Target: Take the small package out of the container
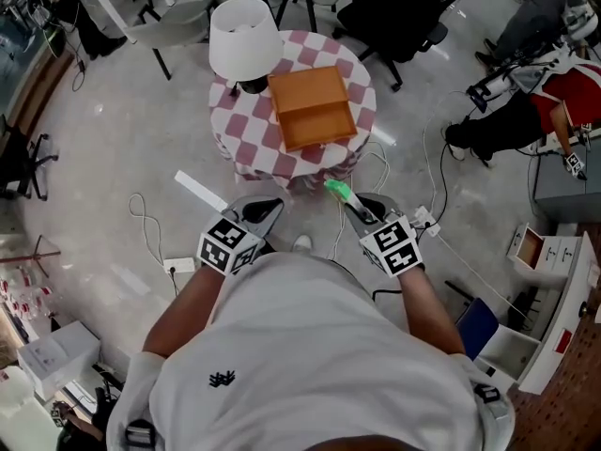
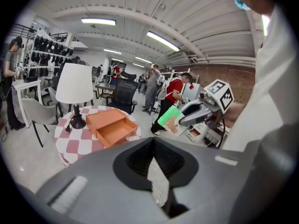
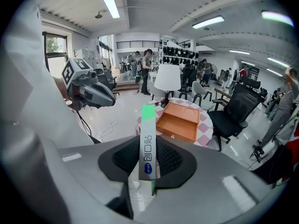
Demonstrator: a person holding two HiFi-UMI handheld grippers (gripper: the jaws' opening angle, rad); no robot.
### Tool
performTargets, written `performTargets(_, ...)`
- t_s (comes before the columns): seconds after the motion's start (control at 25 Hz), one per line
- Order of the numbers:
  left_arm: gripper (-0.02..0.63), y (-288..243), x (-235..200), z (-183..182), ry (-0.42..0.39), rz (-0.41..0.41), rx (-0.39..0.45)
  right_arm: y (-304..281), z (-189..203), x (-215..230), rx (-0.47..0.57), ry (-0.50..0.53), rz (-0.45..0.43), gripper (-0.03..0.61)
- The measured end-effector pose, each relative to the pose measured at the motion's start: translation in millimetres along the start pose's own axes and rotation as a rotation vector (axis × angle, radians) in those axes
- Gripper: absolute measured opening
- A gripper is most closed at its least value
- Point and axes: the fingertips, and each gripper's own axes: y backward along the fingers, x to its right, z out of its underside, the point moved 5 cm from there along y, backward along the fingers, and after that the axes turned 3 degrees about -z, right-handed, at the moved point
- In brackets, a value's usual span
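Pinching a small green-and-white package (image 3: 147, 143) edge-on between its jaws, the right gripper (image 1: 349, 205) holds it in the air in front of the person, clear of the container and well short of the round checked table (image 1: 235, 120). On that table sits the orange wooden box (image 1: 312, 106), its drawer pulled open, beside a white lamp (image 1: 244, 36). The left gripper (image 1: 266, 209) hangs alongside, jaws pressed together on nothing.
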Motion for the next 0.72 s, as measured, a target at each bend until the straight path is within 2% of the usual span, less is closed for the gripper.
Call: performTargets(0.72, 0.054, 0.0, 13.0, 12.6, -0.003, -0.004, -0.011, 4.3, 9.3, -10.3, 0.016, 0.003, -0.009, 0.091)
